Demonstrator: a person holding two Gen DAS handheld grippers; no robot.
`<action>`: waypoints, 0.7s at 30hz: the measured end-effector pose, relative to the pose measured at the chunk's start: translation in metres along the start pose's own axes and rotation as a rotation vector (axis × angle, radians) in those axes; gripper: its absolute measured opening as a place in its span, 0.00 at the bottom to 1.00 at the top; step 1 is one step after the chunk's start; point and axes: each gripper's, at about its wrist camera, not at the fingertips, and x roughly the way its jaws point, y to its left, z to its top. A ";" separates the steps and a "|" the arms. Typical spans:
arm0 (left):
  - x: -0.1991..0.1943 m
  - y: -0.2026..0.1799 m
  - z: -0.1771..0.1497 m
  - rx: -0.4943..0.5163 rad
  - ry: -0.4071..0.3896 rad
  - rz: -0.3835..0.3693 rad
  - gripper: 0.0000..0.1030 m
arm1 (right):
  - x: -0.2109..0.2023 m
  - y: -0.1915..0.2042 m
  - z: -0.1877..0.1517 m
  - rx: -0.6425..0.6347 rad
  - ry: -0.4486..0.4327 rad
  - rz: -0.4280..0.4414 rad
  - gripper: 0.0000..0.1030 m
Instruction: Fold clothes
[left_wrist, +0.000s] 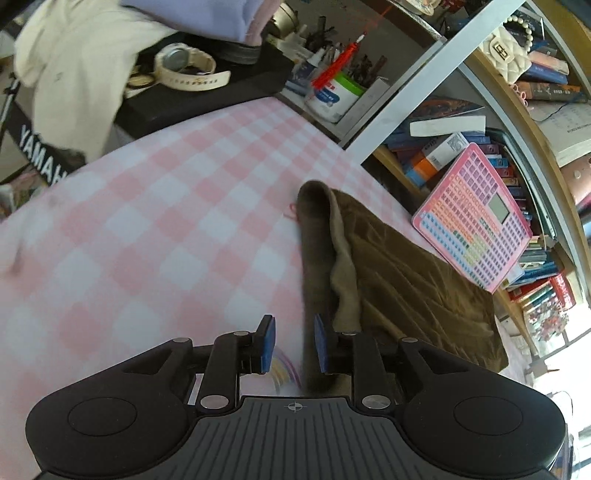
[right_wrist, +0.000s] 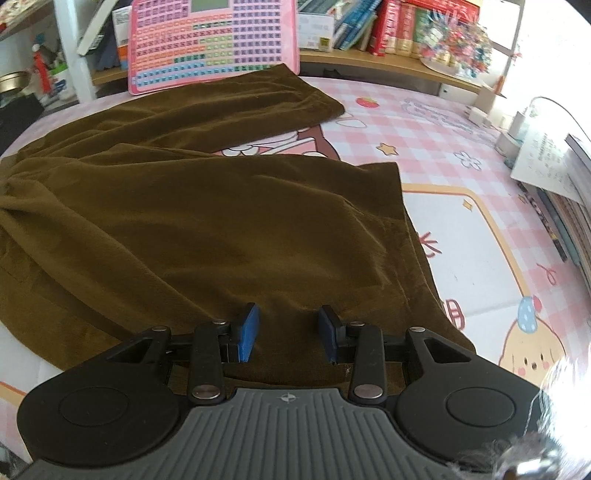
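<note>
Brown trousers (right_wrist: 192, 206) are spread on the pink checked tabletop (left_wrist: 155, 206), both legs splayed toward the shelf. Left claw (left_wrist: 294, 341) is seen slightly parted, nothing pinched, waistband edge beside its right pad. Right claw (right_wrist: 288, 332) is held spread above the fabric, empty.

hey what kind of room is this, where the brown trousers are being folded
Probably a bedroom or study at home. The brown trousers lie on a pink checked cartoon cover, beside shelves crammed with books; a pink toy learning pad, a wristwatch and a cup of pens sit nearby.
</note>
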 end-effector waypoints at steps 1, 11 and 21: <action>-0.004 -0.002 -0.005 -0.011 -0.002 0.006 0.22 | 0.000 -0.001 0.000 -0.005 -0.001 0.009 0.33; -0.021 -0.046 -0.053 0.043 0.013 0.082 0.25 | -0.035 -0.055 -0.013 0.034 -0.085 -0.005 0.32; -0.041 -0.079 -0.093 0.074 -0.028 0.182 0.50 | -0.037 -0.086 -0.043 0.073 -0.073 0.019 0.31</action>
